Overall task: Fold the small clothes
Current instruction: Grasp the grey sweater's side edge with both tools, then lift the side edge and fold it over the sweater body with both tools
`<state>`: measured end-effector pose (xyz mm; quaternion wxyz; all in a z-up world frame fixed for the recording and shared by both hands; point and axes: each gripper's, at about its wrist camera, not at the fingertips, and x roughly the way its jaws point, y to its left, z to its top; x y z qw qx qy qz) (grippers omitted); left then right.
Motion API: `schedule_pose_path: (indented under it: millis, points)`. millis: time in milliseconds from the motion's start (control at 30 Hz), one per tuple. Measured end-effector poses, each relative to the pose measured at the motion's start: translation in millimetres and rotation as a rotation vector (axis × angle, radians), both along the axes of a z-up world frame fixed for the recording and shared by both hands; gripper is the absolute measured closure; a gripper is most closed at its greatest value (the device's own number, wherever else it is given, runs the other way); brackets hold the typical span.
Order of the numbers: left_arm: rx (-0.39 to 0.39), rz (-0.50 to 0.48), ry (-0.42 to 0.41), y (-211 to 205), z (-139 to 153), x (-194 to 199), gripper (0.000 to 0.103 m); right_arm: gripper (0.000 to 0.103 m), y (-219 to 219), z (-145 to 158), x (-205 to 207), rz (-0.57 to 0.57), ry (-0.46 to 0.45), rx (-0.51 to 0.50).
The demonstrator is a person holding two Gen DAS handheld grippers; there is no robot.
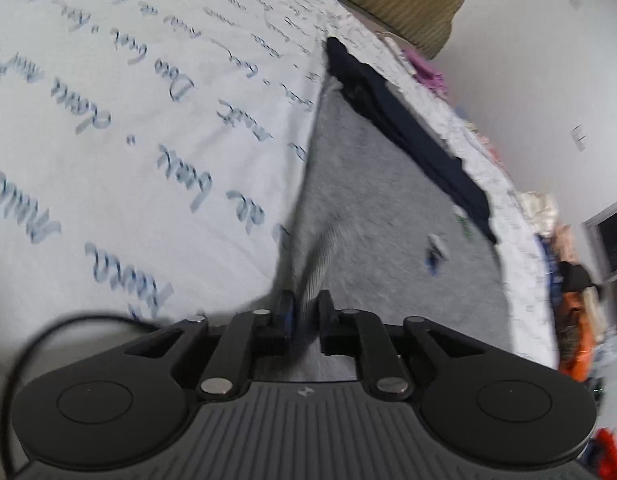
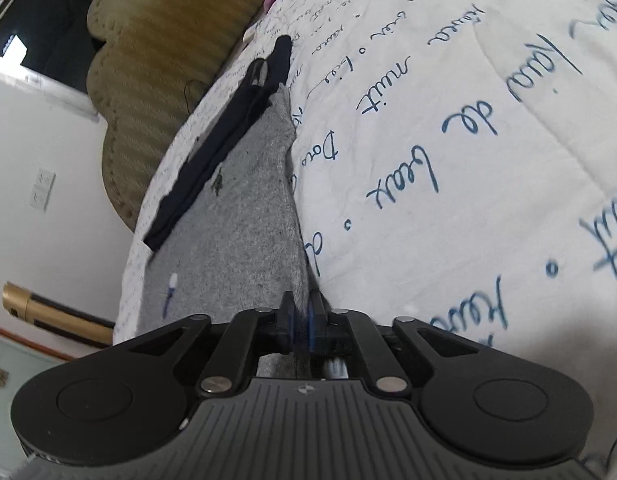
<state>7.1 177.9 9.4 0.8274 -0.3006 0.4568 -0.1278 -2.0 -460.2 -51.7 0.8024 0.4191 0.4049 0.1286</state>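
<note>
A small grey garment [image 1: 380, 200] with a dark navy band [image 1: 408, 128] along its far edge lies on a white bedspread with blue script [image 1: 128, 120]. My left gripper [image 1: 306, 312] is shut on the grey garment's near edge, with a fold of cloth running up between its fingers. In the right wrist view the same grey garment [image 2: 236, 208] and navy band [image 2: 216, 148] stretch away from me. My right gripper [image 2: 301, 316] is shut on another part of the garment's near edge. Small printed marks show on the grey cloth.
The bedspread [image 2: 468, 160] fills most of both views. An olive padded headboard [image 2: 148, 80] stands behind the bed. A purple cloth [image 1: 428, 74] and a heap of coloured clothes [image 1: 572, 300] lie along the bed's edge by the white wall.
</note>
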Motion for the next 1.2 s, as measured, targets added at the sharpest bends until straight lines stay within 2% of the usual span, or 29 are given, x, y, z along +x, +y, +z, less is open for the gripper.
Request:
schedule_pose_path:
  millis: [33,100,233,300,367,400,467,533,600,667,733,800,833,867,933,1000,1067,1133,1167,1200]
  points:
    - [-0.012,-0.011,0.007,0.8,0.7,-6.3,0.084,0.070,-0.9,0.5,-4.3,0.006,0.005,0.034]
    - [-0.041,-0.014,0.015,2.4,-0.3,-22.5,0.071,0.066,0.7,3.6,-17.7,0.034,-0.007,0.089]
    - [-0.160,-0.036,0.059,-1.6,-14.5,-51.0,0.070,0.067,5.4,2.1,-50.0,0.097,0.025,0.131]
    - [-0.192,-0.037,0.056,-8.2,-20.8,-58.4,0.070,0.069,13.1,-4.7,-62.8,0.124,0.051,0.163]
    - [-0.183,-0.028,0.048,-12.1,-20.7,-58.6,0.074,0.083,24.7,-12.1,-70.6,0.149,0.063,0.188]
    - [-0.172,-0.022,0.063,-12.3,-20.4,-57.1,0.098,0.096,30.0,-15.6,-72.0,0.153,0.071,0.183]
    - [-0.158,-0.028,0.105,-10.8,-21.9,-54.5,0.098,0.096,35.8,-17.1,-74.1,0.158,0.066,0.166]
    - [-0.130,-0.048,0.103,-9.9,-13.9,-59.0,0.098,0.097,33.2,-8.3,-77.1,0.160,0.058,0.116]
    - [-0.120,-0.068,0.088,-7.7,-6.7,-66.0,0.098,0.097,20.2,6.4,-82.9,0.141,0.043,0.040]
    - [-0.091,-0.076,0.103,-6.4,-14.3,-68.4,0.098,0.097,-0.9,15.6,-87.8,0.108,0.044,-0.011]
    - [-0.145,-0.058,0.101,-2.1,-25.1,-68.9,0.098,0.097,-9.0,9.3,-85.8,0.126,0.063,0.012]
    - [-0.143,-0.057,0.091,-0.3,-22.5,-68.4,0.096,0.095,-0.7,-0.3,-83.0,0.144,0.074,0.031]
    - [-0.151,-0.052,0.088,0.6,-21.4,-69.7,0.095,0.086,2.8,-2.8,-82.9,0.133,0.067,0.055]
    - [-0.162,-0.049,0.098,1.6,-21.3,-71.1,0.093,0.084,5.4,-4.0,-82.9,0.125,0.066,0.078]
    - [-0.181,-0.058,0.105,3.8,-20.5,-73.0,0.086,0.071,7.3,-3.6,-87.3,0.121,0.056,0.110]
    - [-0.196,-0.061,0.093,2.1,-19.4,-72.9,0.071,0.065,2.3,-1.8,-92.7,0.109,0.038,0.148]
    - [-0.191,-0.066,0.082,-4.0,-18.5,-68.7,0.068,0.065,3.6,-2.8,-91.8,0.098,0.043,0.154]
    - [-0.169,-0.074,0.076,-11.0,-16.0,-62.9,0.068,0.075,5.3,-5.2,-87.6,0.102,0.054,0.146]
    - [-0.152,-0.070,0.078,-13.1,-14.2,-60.2,0.073,0.080,4.8,-7.2,-86.1,0.104,0.066,0.144]
    - [-0.109,-0.069,0.082,-16.0,-11.1,-57.7,0.099,0.095,3.9,-8.8,-84.1,0.103,0.087,0.137]
